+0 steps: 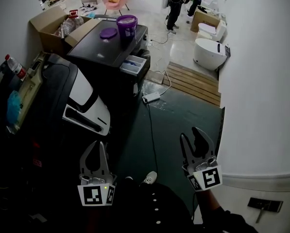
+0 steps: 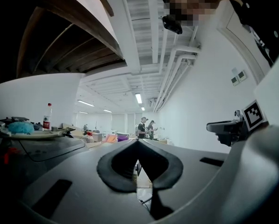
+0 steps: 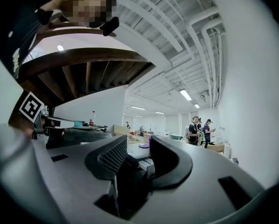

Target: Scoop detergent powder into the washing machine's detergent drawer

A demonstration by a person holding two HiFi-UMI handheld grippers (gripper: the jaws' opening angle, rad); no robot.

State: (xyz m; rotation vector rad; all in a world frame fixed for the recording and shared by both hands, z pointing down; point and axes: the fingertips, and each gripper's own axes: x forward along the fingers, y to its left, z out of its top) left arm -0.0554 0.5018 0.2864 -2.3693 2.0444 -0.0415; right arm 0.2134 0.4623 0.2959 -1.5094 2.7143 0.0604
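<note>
Two grippers hang low, well apart from the washing machine (image 1: pixel 106 50). On the left gripper (image 1: pixel 98 147) the jaws are pressed together; on the right gripper (image 1: pixel 190 136) they are spread, with nothing between. One detergent drawer (image 1: pixel 134 63) stands pulled out at the machine's front. One purple tub (image 1: pixel 127 25) and one lid (image 1: pixel 108 33) sit on its top. Dark green floor (image 1: pixel 183 115) runs from the machine to a white wall (image 1: pixel 261 106). Two persons (image 1: pixel 176 4) stand far behind the machine.

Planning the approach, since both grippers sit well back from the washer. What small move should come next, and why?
Probably step forward and bring the right gripper toward the purple tub. It stands on the washing machine with its lid off beside it. The drawer is pulled out. Both grippers hang empty, far short of them: right jaws apart, left gripper jaws together.
</note>
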